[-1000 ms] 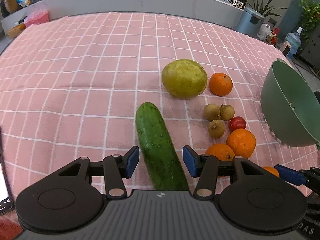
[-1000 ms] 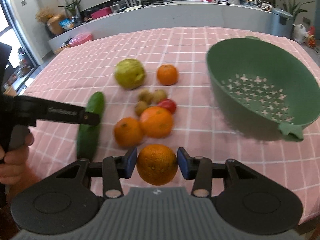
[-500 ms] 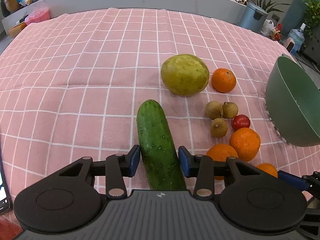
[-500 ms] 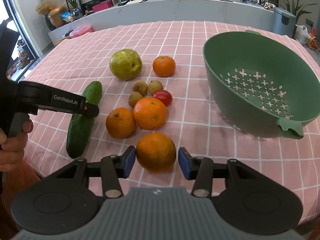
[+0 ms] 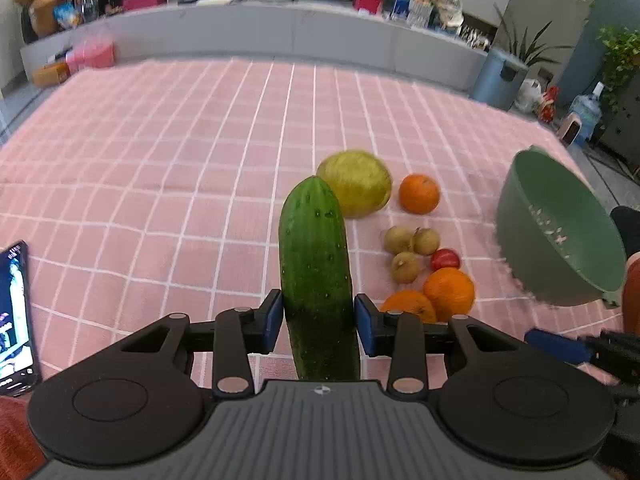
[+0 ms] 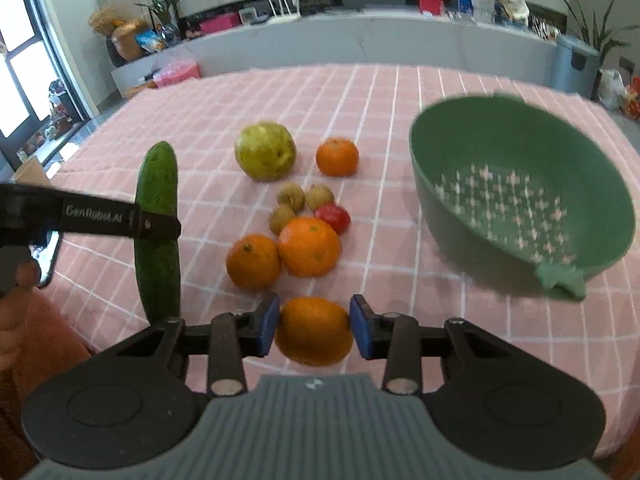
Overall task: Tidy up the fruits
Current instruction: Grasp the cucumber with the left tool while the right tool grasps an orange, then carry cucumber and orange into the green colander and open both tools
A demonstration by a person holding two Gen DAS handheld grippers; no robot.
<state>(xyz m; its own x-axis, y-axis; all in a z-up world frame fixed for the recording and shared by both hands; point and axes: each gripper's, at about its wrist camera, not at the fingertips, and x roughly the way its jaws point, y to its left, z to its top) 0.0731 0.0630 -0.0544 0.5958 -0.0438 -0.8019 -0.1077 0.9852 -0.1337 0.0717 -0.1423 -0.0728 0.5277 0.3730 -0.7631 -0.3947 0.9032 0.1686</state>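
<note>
My left gripper (image 5: 318,322) is closing its jaws on the near half of a dark green cucumber (image 5: 314,264), and the blue pads press on both its sides. The cucumber (image 6: 157,184) is off the pink checked cloth with its far end tilted up. The jaws of my right gripper (image 6: 314,326) are closing on an orange (image 6: 314,338) at the near edge, and both pads touch it. A green colander (image 6: 448,168) stands empty on the right.
On the cloth lie a yellow-green pear-like fruit (image 6: 265,151), a small orange (image 6: 337,157), three brown longans (image 6: 291,195), a red tomato (image 6: 333,216) and two oranges (image 6: 309,246). A phone (image 5: 14,312) rests at the left edge. The near table edge runs just below both grippers.
The left jaws closed onto the cucumber and raised it off the cloth, far end up. The right jaws narrowed from a gap to touching the orange.
</note>
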